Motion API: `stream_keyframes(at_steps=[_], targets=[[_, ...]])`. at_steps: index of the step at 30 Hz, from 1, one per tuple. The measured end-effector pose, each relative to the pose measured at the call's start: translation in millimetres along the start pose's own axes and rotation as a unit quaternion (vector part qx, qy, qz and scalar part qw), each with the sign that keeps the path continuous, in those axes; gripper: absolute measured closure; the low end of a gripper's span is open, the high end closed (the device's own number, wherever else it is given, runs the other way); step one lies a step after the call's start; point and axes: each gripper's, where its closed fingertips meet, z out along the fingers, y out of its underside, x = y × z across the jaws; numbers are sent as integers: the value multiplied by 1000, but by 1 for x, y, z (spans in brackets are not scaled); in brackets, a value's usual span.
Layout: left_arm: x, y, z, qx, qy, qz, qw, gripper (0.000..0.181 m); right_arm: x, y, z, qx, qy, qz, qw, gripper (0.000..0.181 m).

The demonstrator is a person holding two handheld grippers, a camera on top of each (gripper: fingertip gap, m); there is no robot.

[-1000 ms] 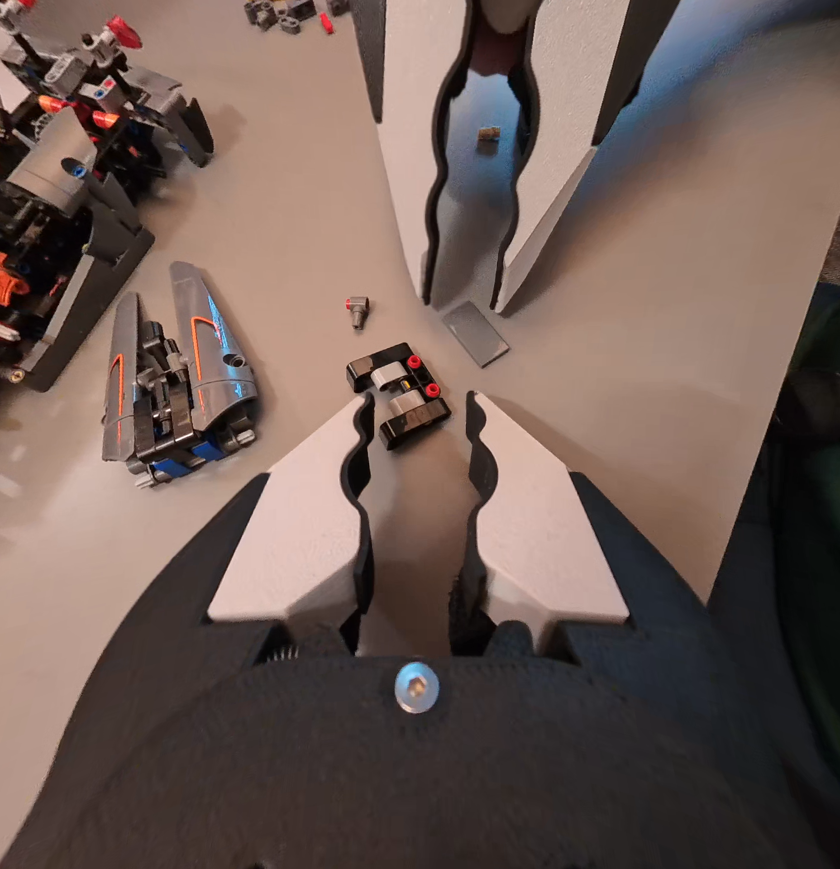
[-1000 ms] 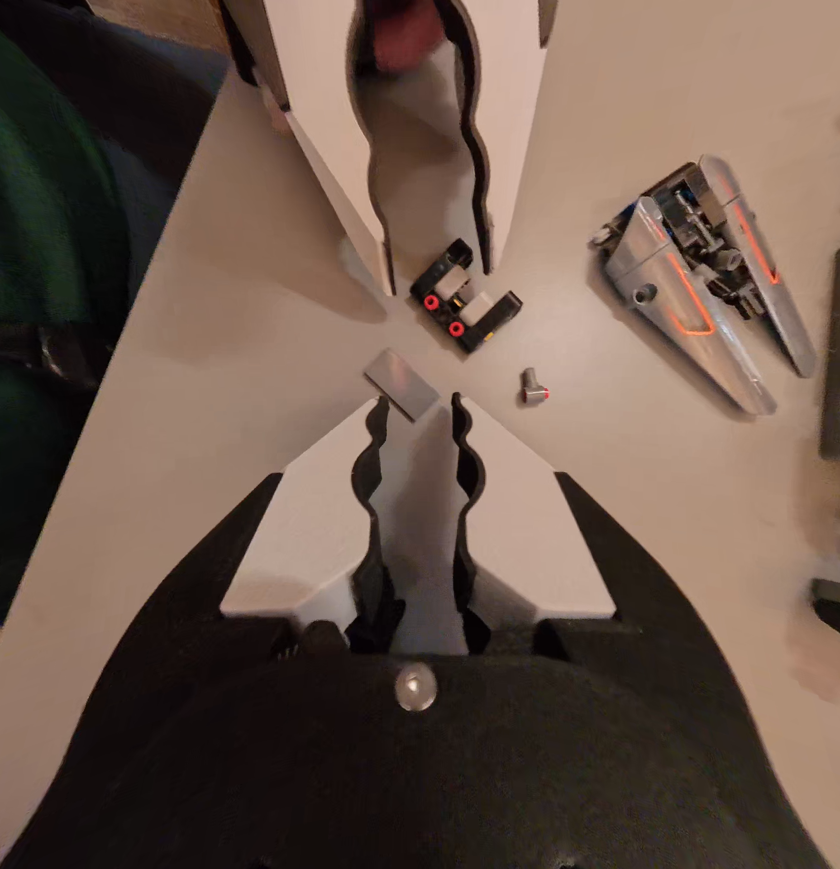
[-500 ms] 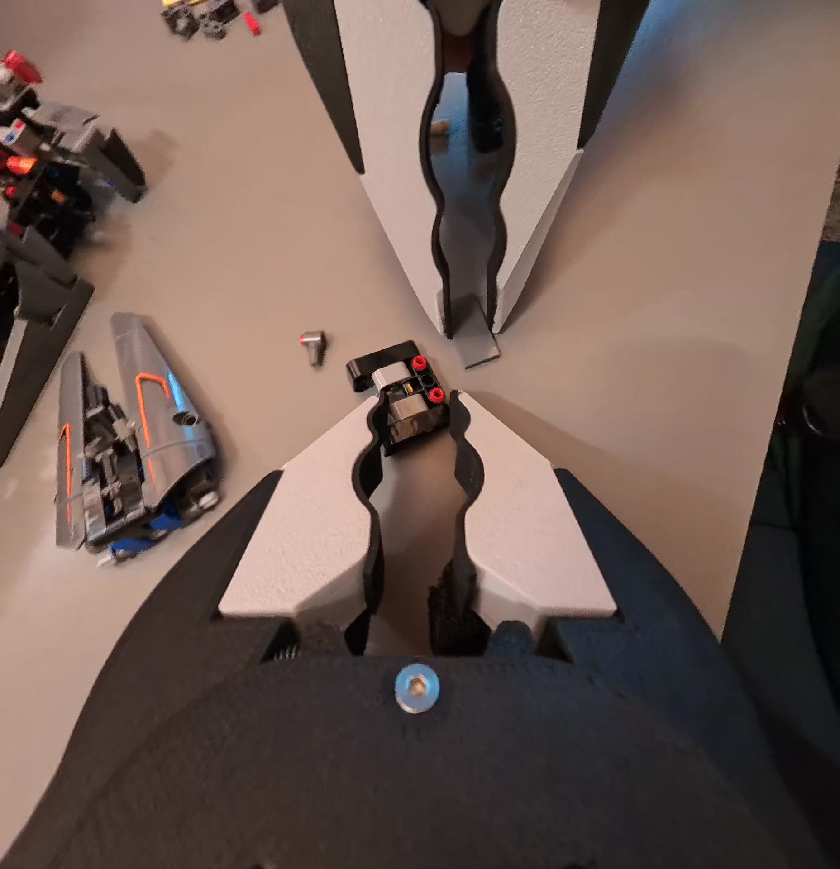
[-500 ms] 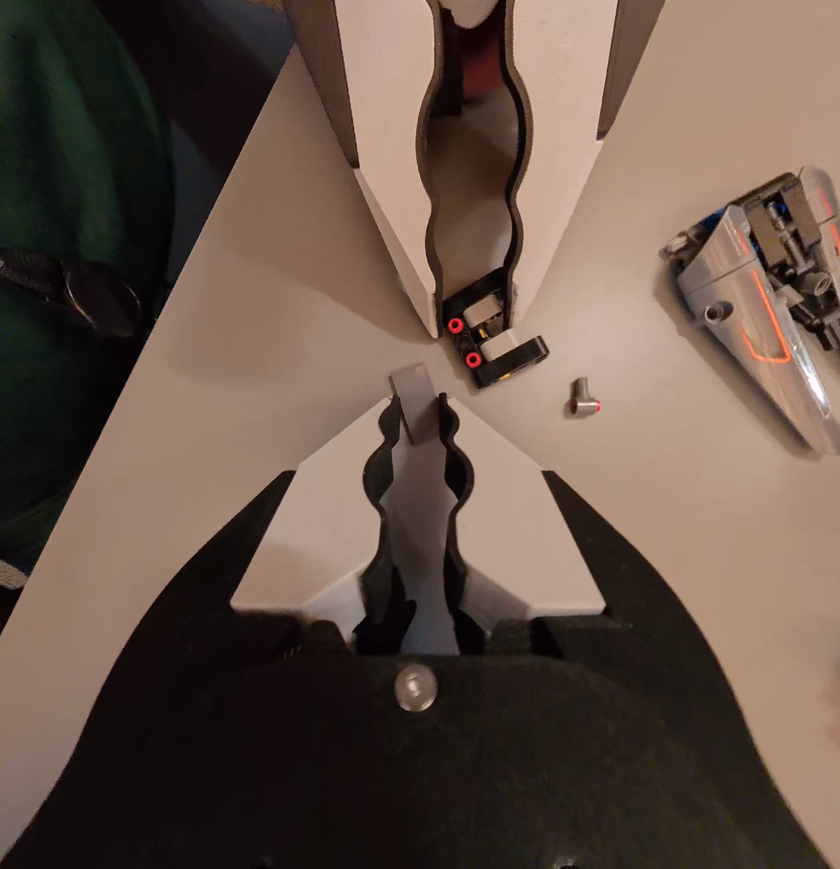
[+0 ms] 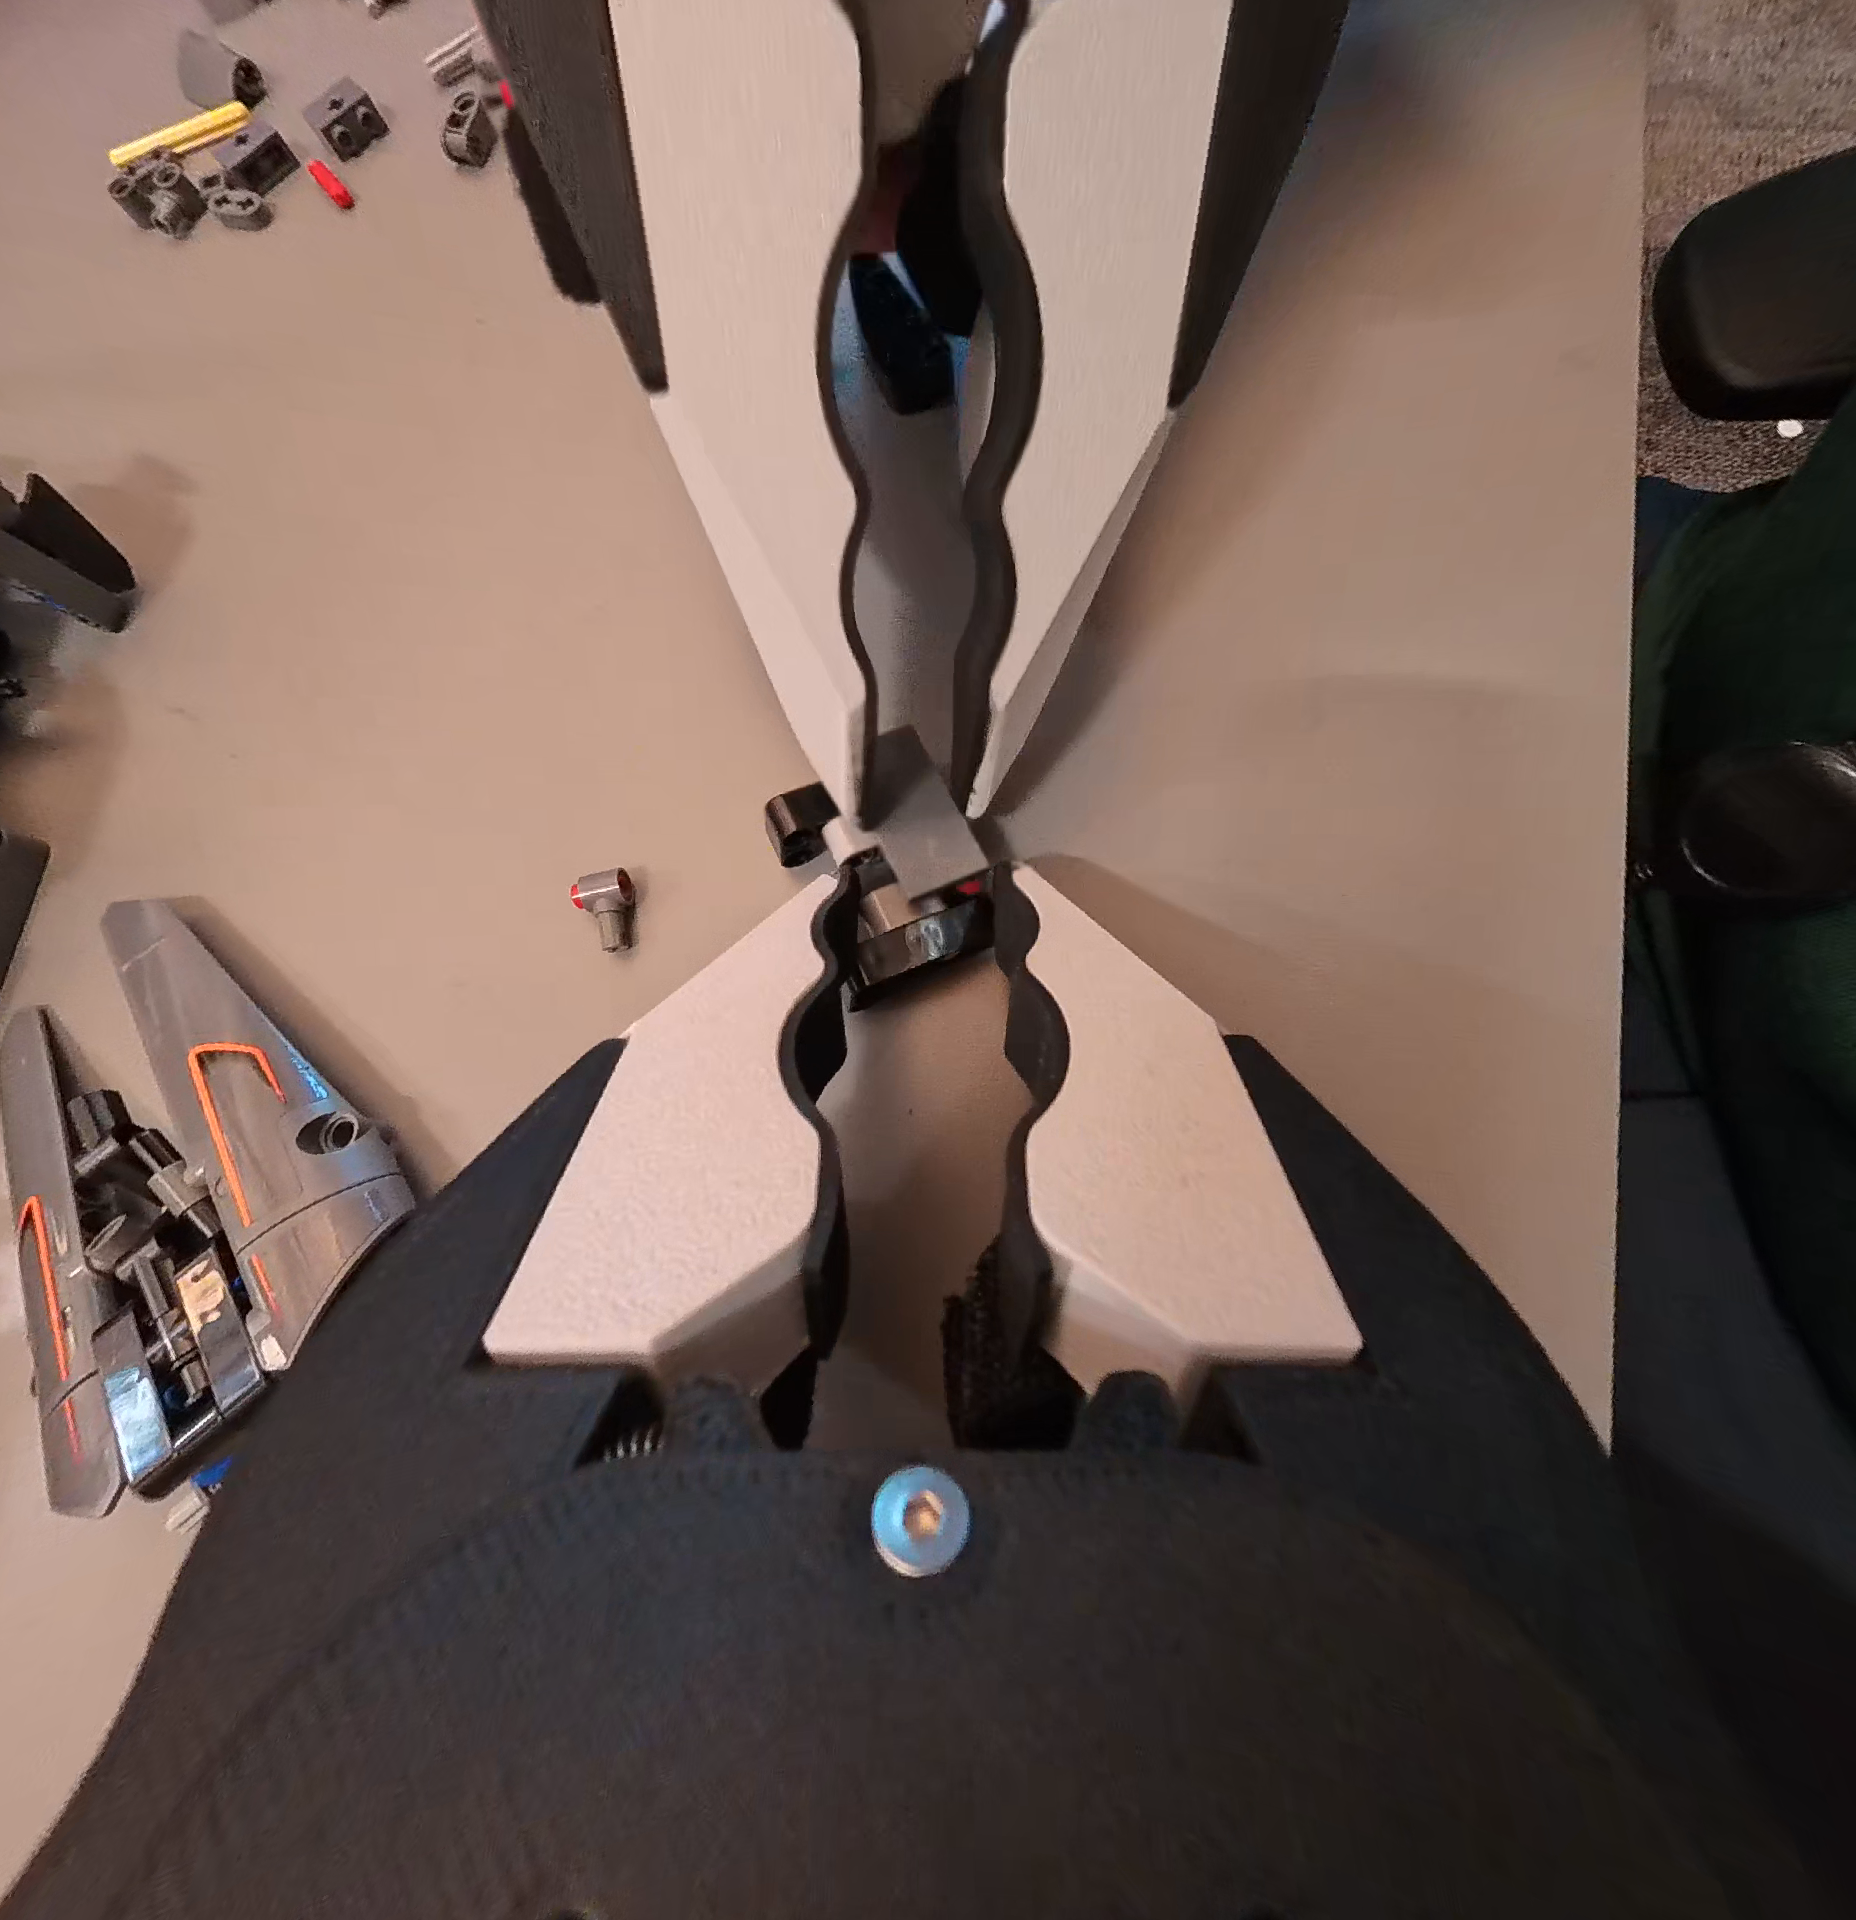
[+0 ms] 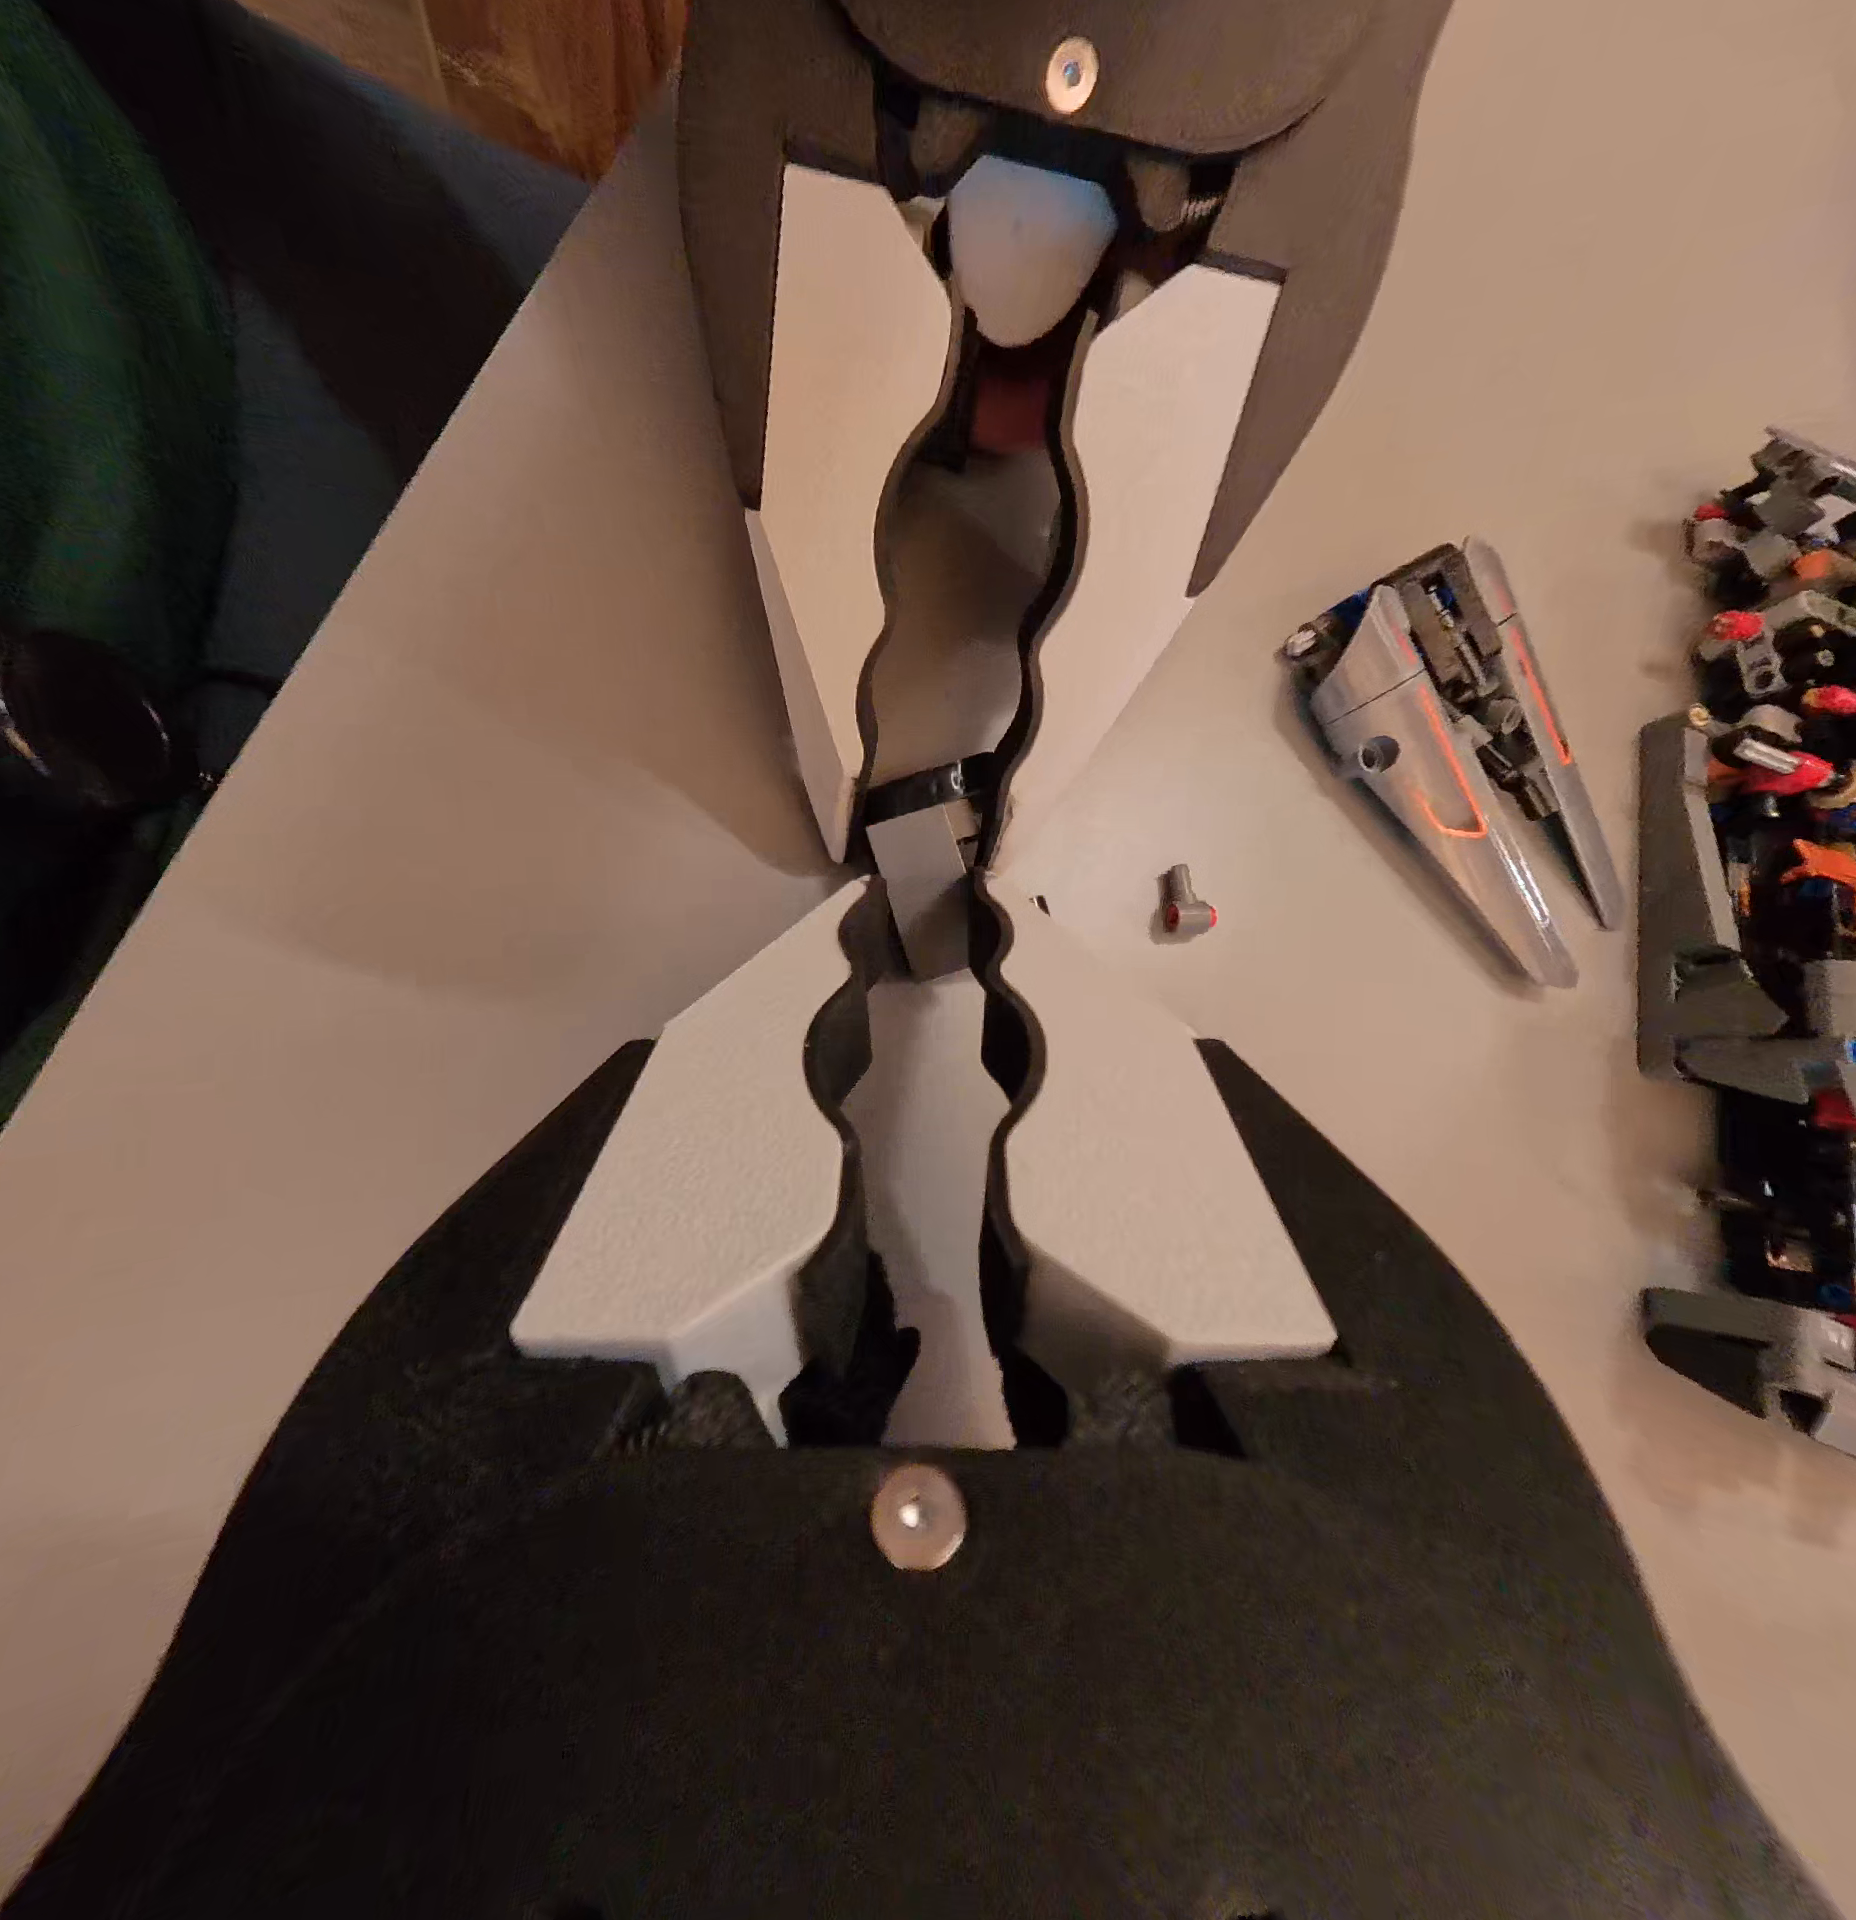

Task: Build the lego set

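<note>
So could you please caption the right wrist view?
Right tongs press a grey tile onto the black piece held by left tongs.

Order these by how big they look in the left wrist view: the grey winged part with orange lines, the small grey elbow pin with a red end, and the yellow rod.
1. Grey winged part, by far the largest.
2. Yellow rod.
3. Elbow pin.

The rod lies farther from the camera, so these two stay unsure.
</note>
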Motion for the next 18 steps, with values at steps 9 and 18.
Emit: stream_keyframes(at_steps=[9, 18], targets=[[0, 0, 0, 0, 2, -1, 1000, 157, -1, 0, 5, -23, 21, -19, 999, 167], [0, 0, 0, 0, 7, -4, 1000, 157, -2, 0, 5, -19, 8, 4, 1000, 164]])
